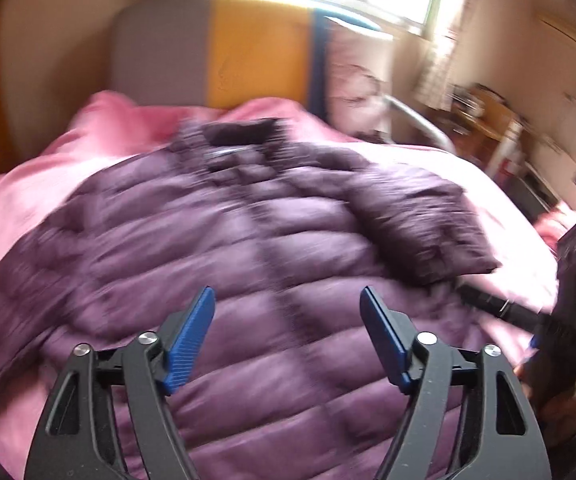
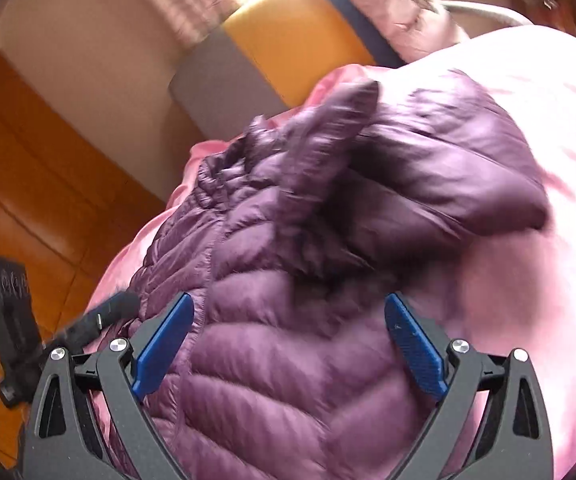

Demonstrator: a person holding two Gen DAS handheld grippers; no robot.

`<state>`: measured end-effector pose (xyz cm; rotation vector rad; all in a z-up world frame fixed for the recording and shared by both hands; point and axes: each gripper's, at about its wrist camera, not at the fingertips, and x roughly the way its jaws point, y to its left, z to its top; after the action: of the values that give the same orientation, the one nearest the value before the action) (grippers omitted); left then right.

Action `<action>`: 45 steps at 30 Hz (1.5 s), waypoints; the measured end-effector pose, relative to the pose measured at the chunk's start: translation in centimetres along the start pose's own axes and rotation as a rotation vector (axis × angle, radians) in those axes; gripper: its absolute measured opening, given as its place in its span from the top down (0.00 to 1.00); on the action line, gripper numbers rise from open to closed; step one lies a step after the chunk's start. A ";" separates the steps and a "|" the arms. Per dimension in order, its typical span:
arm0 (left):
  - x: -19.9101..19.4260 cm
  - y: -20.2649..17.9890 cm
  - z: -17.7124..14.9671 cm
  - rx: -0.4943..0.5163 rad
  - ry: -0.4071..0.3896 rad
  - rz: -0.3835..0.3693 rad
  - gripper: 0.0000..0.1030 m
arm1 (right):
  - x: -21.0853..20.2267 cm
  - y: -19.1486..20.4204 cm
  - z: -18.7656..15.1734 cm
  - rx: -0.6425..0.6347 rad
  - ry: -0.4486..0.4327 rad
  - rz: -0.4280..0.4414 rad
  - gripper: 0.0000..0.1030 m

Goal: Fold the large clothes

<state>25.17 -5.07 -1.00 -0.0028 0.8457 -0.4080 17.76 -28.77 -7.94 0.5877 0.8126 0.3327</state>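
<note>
Purple quilted puffer jacket lies flat, front up, on pink bedding, one sleeve folded across chest.

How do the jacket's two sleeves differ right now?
In the left wrist view, the sleeve on the picture's right is folded in across the jacket front; the sleeve on the picture's left still lies out to the side on the pink bedding. The folded one shows its cuff end; the other's cuff is out of frame. Both are the same purple quilted fabric.
</note>
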 end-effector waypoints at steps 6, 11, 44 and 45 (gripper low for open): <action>5.9 -9.4 2.9 0.222 0.047 0.010 0.31 | -1.7 -2.3 -1.3 0.047 -0.014 0.010 0.07; 12.0 -12.6 4.2 0.305 0.133 0.163 0.32 | -1.4 -2.6 -1.8 0.048 -0.006 0.028 0.07; 5.5 14.6 -1.8 -0.660 -0.030 -0.102 0.91 | 3.0 -6.0 5.4 0.401 -0.250 0.158 0.02; 5.6 14.8 -2.5 -0.663 -0.020 -0.095 0.91 | 3.0 -6.4 5.5 0.403 -0.258 0.153 0.02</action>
<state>31.88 7.00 -9.14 -0.6607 0.9307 -0.2006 24.23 -34.31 -10.57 1.0515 0.5877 0.2263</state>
